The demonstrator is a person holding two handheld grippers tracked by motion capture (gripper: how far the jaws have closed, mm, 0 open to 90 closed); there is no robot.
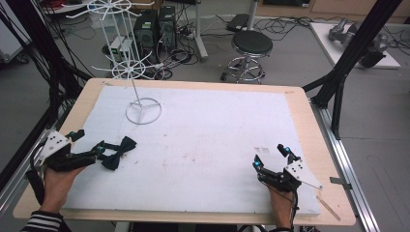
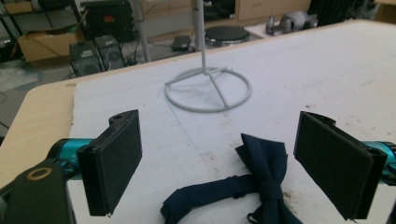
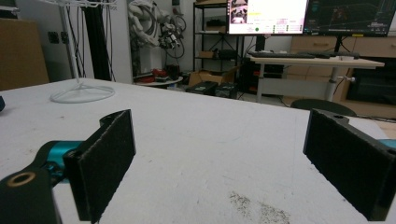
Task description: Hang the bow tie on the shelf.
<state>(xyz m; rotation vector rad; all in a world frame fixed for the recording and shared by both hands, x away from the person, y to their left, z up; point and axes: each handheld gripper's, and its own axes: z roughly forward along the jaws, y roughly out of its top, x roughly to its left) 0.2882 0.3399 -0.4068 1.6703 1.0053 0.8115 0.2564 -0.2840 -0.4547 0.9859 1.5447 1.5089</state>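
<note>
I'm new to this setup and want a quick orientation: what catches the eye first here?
A dark bow tie lies on the white mat near the left edge, right in front of the open left gripper. Behind it stands a tall white wire display stand with spoked tiers. The right gripper rests open over bare mat at the near right.

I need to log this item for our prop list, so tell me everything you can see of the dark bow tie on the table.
The dark navy fabric bow tie lies flat on the white foam mat, near its left edge, in front of the white wire stand. It has two flared wings pinched by a centre knot, and a loose strap trailing sideways. The open left gripper sits beside it, its jaws either side without closing on it.
</note>
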